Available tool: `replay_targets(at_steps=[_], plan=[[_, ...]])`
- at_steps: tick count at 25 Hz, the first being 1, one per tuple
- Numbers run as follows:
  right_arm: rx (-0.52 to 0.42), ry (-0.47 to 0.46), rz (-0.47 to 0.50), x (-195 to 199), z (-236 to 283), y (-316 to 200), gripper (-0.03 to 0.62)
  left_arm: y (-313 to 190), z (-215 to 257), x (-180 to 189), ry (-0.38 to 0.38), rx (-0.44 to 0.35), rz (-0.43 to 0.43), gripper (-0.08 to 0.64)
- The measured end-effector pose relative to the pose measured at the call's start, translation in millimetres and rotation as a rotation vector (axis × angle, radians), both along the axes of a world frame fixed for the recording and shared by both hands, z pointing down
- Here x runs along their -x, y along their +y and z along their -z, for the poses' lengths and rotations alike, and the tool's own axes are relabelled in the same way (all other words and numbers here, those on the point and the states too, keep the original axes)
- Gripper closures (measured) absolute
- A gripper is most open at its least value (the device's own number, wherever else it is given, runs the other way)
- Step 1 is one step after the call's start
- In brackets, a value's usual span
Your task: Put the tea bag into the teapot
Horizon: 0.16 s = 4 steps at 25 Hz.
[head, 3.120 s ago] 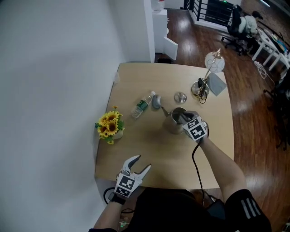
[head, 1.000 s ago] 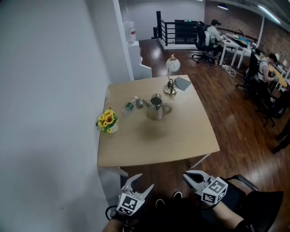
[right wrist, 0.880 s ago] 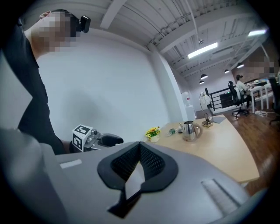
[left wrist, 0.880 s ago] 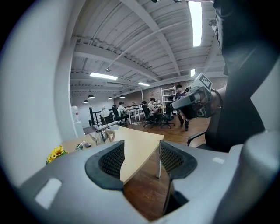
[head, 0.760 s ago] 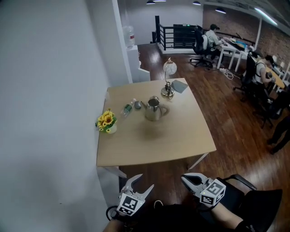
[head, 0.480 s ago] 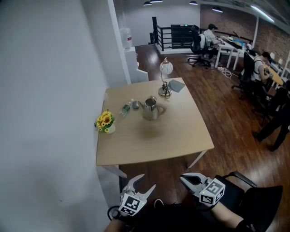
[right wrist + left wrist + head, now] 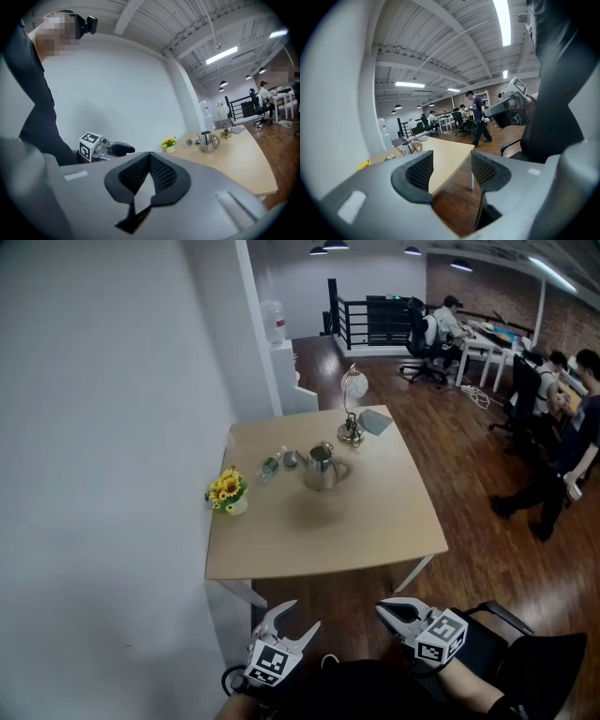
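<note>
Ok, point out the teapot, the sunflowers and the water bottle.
teapot [image 7: 322,471], head view, on its metal body.
sunflowers [image 7: 227,489], head view, on the yellow blooms.
water bottle [image 7: 270,465], head view, on its middle.

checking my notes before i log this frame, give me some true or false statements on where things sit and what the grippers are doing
The teapot stands on the table. True.
The left gripper has its jaws together. False: they are apart, with nothing between them.
The right gripper holds a tea bag. False: its jaws are together and empty.
The sunflowers sit at the table's edge beside the wall. True.
Both grippers hang over the table. False: both are short of its near edge.
</note>
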State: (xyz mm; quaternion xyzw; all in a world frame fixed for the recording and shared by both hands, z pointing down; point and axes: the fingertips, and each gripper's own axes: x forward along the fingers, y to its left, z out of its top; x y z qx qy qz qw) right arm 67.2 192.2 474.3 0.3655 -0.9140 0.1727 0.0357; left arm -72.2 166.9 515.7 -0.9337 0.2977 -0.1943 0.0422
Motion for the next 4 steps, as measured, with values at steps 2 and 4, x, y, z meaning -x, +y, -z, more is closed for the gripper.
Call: replay_targets(at_steps=[2,4], plan=[[-0.008,-0.004,0.003,-0.1,1.7,-2.3,0.584,-1.0,-0.1,0.3,-0.001,-0.003,0.005,0.313],[-0.013,-0.004,0.006,-0.3,2.3,-4.2,0.584,-1.6,-0.7,0.3,-0.001,-0.006,0.009,0.313]])
